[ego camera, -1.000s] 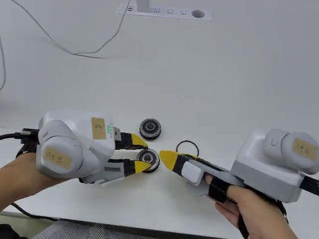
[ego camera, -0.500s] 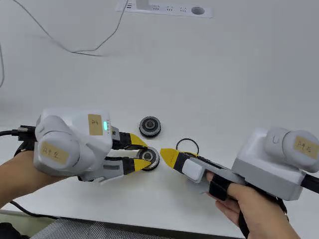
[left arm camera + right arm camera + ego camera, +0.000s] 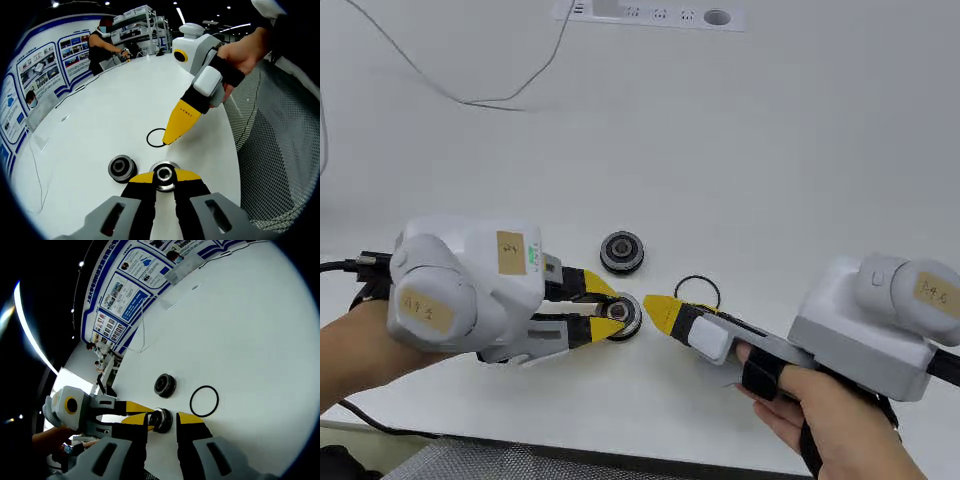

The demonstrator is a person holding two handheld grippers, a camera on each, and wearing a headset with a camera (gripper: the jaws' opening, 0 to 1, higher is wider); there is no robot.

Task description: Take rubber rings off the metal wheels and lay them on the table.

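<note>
My left gripper [image 3: 607, 306] is shut on a small metal wheel [image 3: 622, 313] that sits low over the white table. In the left gripper view its yellow fingertips [image 3: 141, 177] clamp the wheel [image 3: 165, 174] from both sides. My right gripper [image 3: 658, 310] points its yellow tips at that wheel from the right, just short of it. Its jaws stand a small gap apart, with the wheel [image 3: 161, 420] straight ahead. A loose black rubber ring [image 3: 697, 291] lies flat on the table behind the right tips. A second wheel [image 3: 621, 251] with a black ring rests farther back.
The white table [image 3: 800, 170] stretches far back and to the right. A power strip [image 3: 650, 14] sits at the far edge, with a grey cable [image 3: 450, 95] trailing to the left. The table's near edge [image 3: 620, 452] runs just below both hands.
The left jaws have narrowed onto the wheel. The right gripper's tips have crept a little left, closer to it.
</note>
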